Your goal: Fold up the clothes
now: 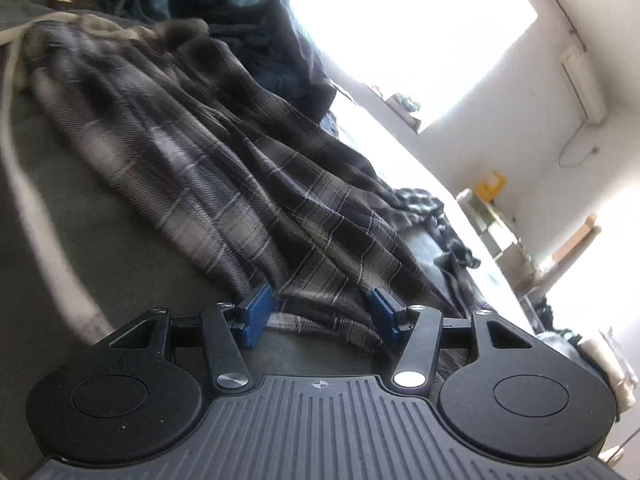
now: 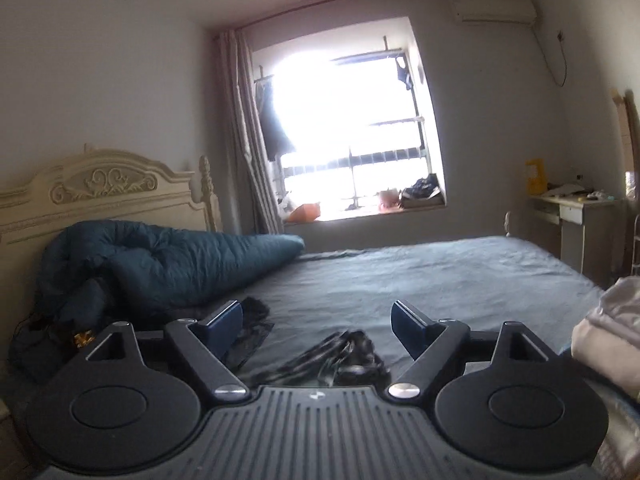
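A dark plaid garment (image 1: 224, 168) with a pale drawstring (image 1: 24, 168) lies spread in long folds over the grey bed sheet (image 1: 100, 216). My left gripper (image 1: 320, 312) is low at its near hem. The blue pads (image 1: 256, 312) stand about half apart; the hem runs between them, and I see no pinch on it. In the right wrist view, my right gripper (image 2: 316, 324) hangs open above the bed with nothing between its fingers. Just below it lies a bunched part of the dark plaid cloth (image 2: 340, 356).
A rolled blue duvet (image 2: 160, 264) rests against the cream headboard (image 2: 100, 188) at the left. More dark cloth (image 2: 252, 320) lies beside it. The grey sheet (image 2: 420, 280) stretches toward the bright window (image 2: 344, 128). A desk (image 2: 576, 216) stands at the right, and pale padded fabric (image 2: 608, 340) is at the right edge.
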A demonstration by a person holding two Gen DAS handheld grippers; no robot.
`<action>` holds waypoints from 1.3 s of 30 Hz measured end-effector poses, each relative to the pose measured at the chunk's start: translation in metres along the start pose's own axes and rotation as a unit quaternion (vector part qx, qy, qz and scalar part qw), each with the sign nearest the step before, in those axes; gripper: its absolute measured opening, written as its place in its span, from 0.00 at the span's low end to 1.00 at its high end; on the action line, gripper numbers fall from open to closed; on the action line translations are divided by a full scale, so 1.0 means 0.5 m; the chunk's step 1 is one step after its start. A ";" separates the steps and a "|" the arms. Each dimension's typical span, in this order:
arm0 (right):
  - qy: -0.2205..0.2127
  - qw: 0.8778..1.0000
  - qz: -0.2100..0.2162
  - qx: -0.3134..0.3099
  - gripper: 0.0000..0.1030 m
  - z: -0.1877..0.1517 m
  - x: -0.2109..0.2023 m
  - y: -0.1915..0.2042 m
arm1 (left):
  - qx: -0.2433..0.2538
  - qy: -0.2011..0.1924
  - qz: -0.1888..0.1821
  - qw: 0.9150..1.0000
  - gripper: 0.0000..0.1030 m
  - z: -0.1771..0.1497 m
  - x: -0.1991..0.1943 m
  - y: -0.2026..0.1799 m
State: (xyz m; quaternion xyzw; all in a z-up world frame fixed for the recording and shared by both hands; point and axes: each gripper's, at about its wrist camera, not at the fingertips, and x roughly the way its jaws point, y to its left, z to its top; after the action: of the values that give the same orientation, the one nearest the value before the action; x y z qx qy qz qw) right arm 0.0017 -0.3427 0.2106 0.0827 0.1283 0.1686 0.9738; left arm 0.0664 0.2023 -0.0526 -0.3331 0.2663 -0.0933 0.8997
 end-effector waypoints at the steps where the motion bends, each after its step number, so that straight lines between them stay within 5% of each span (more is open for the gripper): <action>1: 0.024 1.000 0.014 0.015 0.82 -0.035 0.013 0.001 | -0.006 -0.006 0.004 1.000 0.53 -0.002 -0.011 0.006; 4: 0.127 0.983 0.065 0.113 0.81 -0.186 0.107 -0.011 | -0.027 -0.023 0.022 0.999 0.53 -0.002 -0.040 0.027; 7: 0.227 0.941 0.099 0.232 0.75 -0.351 0.211 -0.029 | -0.051 -0.051 0.058 0.996 0.53 0.017 -0.058 0.046; 10: 0.269 0.904 0.105 0.317 0.69 -0.471 0.283 -0.041 | -0.079 -0.075 0.095 0.990 0.52 0.045 -0.058 0.071; 14: 0.283 0.880 0.089 0.371 0.61 -0.564 0.316 -0.046 | -0.145 -0.076 0.109 0.980 0.41 0.086 -0.038 0.115; 19: 0.262 0.878 0.085 0.391 0.58 -0.584 0.326 -0.033 | -0.182 -0.098 0.131 0.970 0.30 0.115 -0.024 0.136; 22: 0.255 0.880 0.075 0.393 0.51 -0.587 0.329 -0.029 | -0.173 -0.104 0.157 0.967 0.14 0.120 -0.011 0.136; 24: 0.247 0.885 0.063 0.390 0.36 -0.587 0.340 -0.031 | -0.163 -0.112 0.173 0.965 0.05 0.119 -0.006 0.133; 26: 0.238 0.891 0.050 0.384 0.05 -0.586 0.350 -0.033 | -0.155 -0.124 0.182 0.963 0.02 0.119 -0.009 0.128; 33: 0.209 0.900 0.062 0.378 0.04 -0.541 0.291 -0.025 | -0.124 -0.162 0.177 0.963 0.01 0.117 -0.113 0.105; 39: 0.236 0.893 0.035 0.382 0.04 -0.551 0.256 -0.049 | -0.138 -0.122 0.198 0.963 0.01 0.067 -0.138 0.147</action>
State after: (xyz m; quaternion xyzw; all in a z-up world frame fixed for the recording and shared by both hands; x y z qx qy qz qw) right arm 0.0492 -0.2880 -0.0854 0.4104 0.4056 0.1549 0.8019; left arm 0.0261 0.3005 -0.0501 -0.4036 0.2257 0.1656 0.8711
